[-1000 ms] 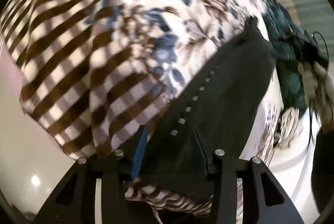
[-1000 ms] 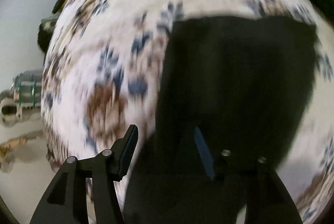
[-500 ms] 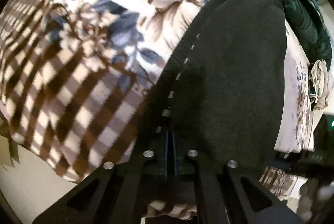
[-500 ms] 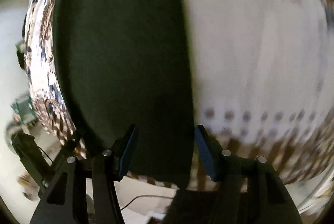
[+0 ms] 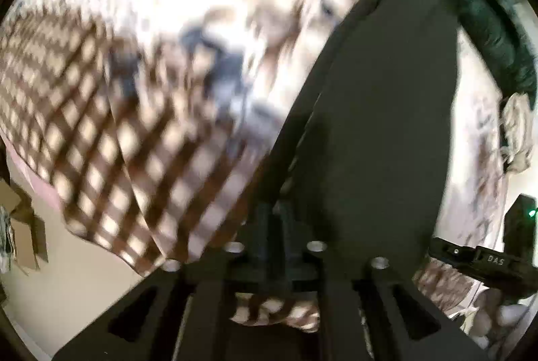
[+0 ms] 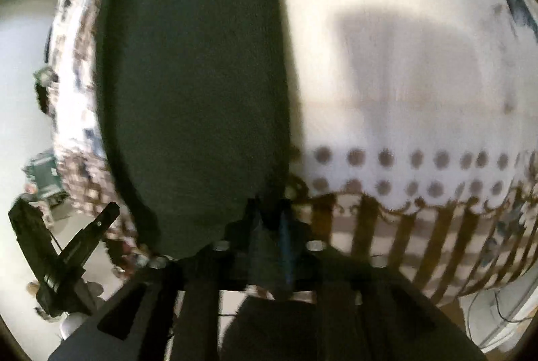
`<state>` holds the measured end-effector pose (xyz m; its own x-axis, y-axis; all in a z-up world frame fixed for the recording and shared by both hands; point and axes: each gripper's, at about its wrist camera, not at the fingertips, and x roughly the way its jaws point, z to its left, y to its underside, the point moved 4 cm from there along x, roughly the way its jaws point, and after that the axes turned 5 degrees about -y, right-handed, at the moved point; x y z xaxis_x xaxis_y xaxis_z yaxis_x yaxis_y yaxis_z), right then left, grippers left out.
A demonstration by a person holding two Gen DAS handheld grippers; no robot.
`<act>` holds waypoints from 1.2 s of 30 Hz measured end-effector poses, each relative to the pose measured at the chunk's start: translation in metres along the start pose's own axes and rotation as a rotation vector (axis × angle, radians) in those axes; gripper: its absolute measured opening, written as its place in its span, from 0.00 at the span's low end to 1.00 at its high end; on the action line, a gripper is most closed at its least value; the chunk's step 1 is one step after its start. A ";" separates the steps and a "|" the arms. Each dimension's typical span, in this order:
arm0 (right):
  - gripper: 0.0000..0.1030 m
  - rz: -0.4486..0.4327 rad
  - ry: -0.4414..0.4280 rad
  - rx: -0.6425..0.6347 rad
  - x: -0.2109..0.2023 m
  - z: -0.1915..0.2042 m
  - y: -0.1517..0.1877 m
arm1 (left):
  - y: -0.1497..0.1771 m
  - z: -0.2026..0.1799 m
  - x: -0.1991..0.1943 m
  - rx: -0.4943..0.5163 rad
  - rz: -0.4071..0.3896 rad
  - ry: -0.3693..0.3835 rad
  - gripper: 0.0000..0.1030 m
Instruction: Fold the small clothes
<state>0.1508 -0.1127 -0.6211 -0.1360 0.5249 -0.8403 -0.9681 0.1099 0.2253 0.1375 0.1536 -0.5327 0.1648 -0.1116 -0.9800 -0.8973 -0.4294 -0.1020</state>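
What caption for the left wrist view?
Jaws of the left gripper opening, dark garment edge between them, over checked-and-floral blanket.

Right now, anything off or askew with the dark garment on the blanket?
Nothing stands out. The dark garment lies as a long flat strip on the patterned blanket, with no visible bunching. Both tools, left and right, sit at its near edge with cloth between their jaws; the left's jaws are opening. Both views are blurred.

A floral and checked blanket (image 5: 141, 98) spreads ahead of the tongs. A dark green quilted jacket (image 5: 497, 35) lies far right of them.
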 end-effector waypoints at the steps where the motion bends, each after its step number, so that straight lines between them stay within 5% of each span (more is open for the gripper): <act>1: 0.43 -0.030 0.002 -0.007 -0.010 0.002 -0.006 | -0.014 -0.005 -0.011 -0.004 -0.032 0.029 0.30; 4: 0.43 -0.103 -0.012 0.008 -0.034 0.010 -0.037 | -0.078 -0.029 -0.029 -0.015 -0.117 0.119 0.51; 11: 0.46 -0.296 -0.053 0.074 -0.073 0.012 -0.192 | -0.270 -0.156 0.027 0.176 -0.178 0.242 0.51; 16: 0.54 -0.402 -0.051 0.112 -0.081 0.016 -0.295 | -0.341 -0.209 0.088 0.282 -0.128 0.213 0.49; 17: 0.54 -0.414 -0.056 0.114 -0.083 0.014 -0.311 | -0.352 -0.216 0.100 0.302 -0.118 0.211 0.48; 18: 0.54 -0.425 -0.058 0.116 -0.082 0.016 -0.325 | -0.356 -0.218 0.105 0.317 -0.125 0.221 0.16; 19: 0.55 -0.431 -0.053 0.116 -0.082 0.017 -0.340 | -0.361 -0.221 0.109 0.348 -0.145 0.209 0.04; 23: 0.57 -0.431 -0.051 0.105 -0.078 0.020 -0.387 | -0.370 -0.219 0.093 0.401 -0.209 0.260 0.04; 26: 0.26 -0.469 -0.008 0.101 -0.071 0.029 -0.400 | -0.384 -0.217 0.101 0.385 -0.179 0.287 0.04; 29: 0.21 -0.493 0.021 0.111 -0.070 0.032 -0.405 | -0.394 -0.214 0.119 0.380 -0.148 0.270 0.04; 34: 0.23 -0.465 0.083 0.110 -0.069 0.028 -0.402 | -0.406 -0.216 0.140 0.378 -0.069 0.303 0.09; 36: 0.41 -0.443 0.083 0.108 -0.073 0.032 -0.399 | -0.403 -0.208 0.131 0.348 -0.031 0.337 0.10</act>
<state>0.5534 -0.1678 -0.6335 0.2654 0.3386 -0.9027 -0.9098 0.3977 -0.1184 0.6058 0.1252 -0.5839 0.2650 -0.4122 -0.8717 -0.9642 -0.1178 -0.2374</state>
